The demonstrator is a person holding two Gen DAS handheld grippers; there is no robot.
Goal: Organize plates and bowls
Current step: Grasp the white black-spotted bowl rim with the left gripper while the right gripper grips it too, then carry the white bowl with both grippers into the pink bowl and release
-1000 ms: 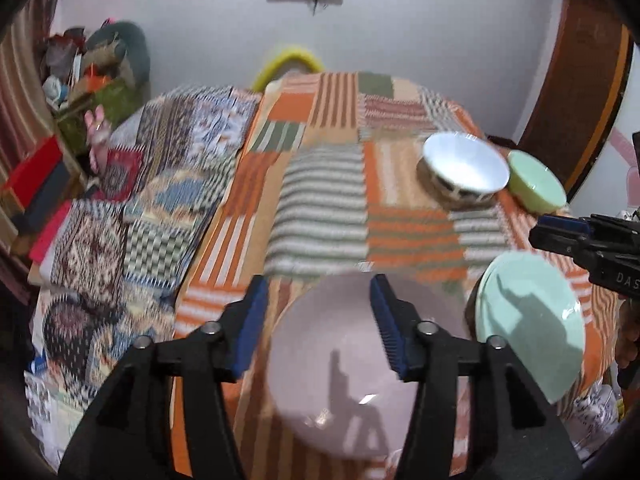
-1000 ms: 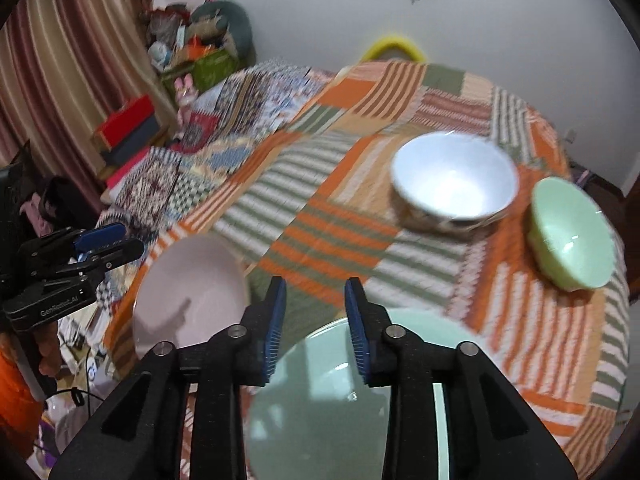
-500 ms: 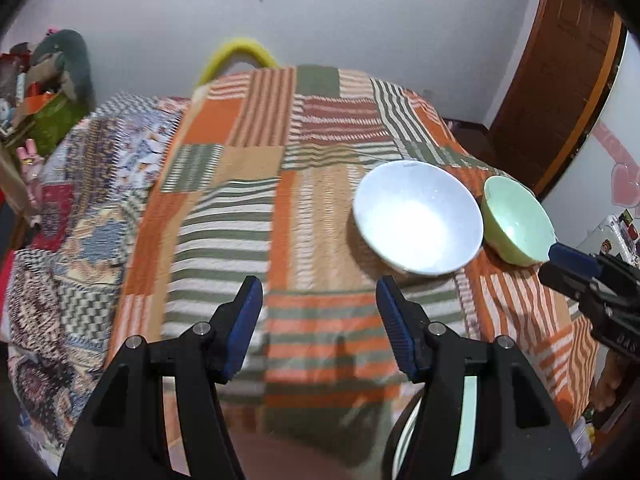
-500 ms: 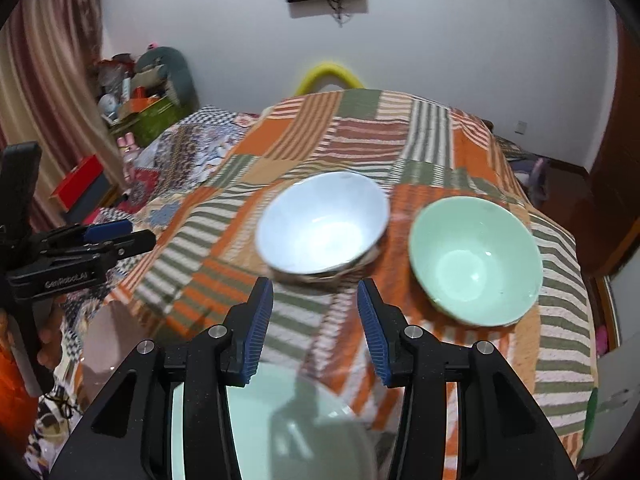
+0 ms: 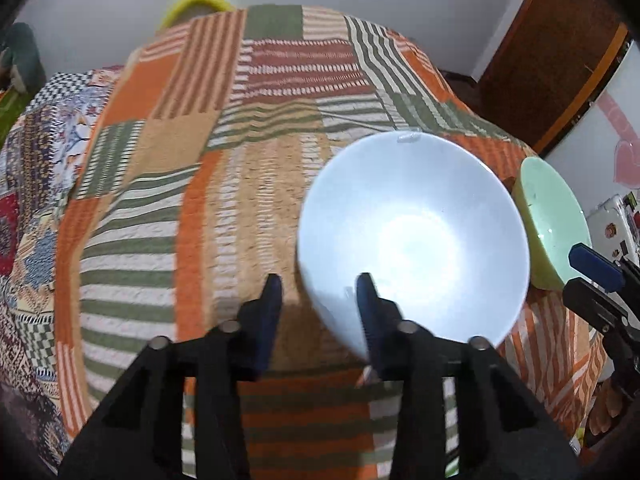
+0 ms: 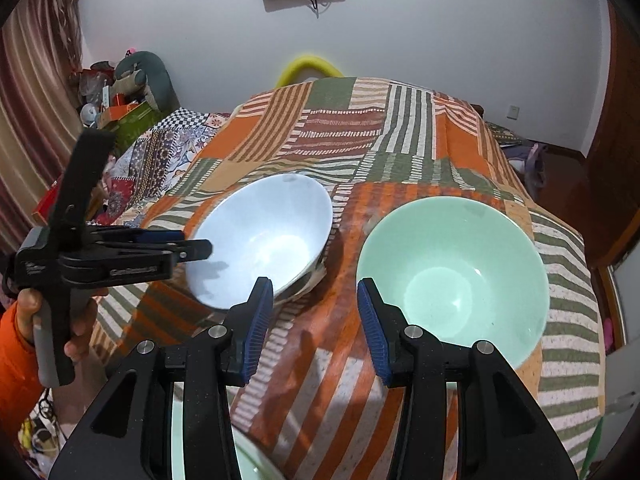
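- Closing in on white bowl (image 5: 412, 236) — left gripper (image 5: 318, 288) straddles its near-left rim, jaws just narrowed, pads not yet pressing.
- Right gripper (image 6: 316, 292) unclenched, empty, over cloth between the 2 bowls — green bowl (image 6: 452, 276) lies to its right.

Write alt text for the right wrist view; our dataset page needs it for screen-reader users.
The right gripper hangs open over a striped patchwork cloth, between a white bowl and a mint-green bowl lying side by side. At the left, a hand in an orange sleeve holds the left gripper at the white bowl's near rim.
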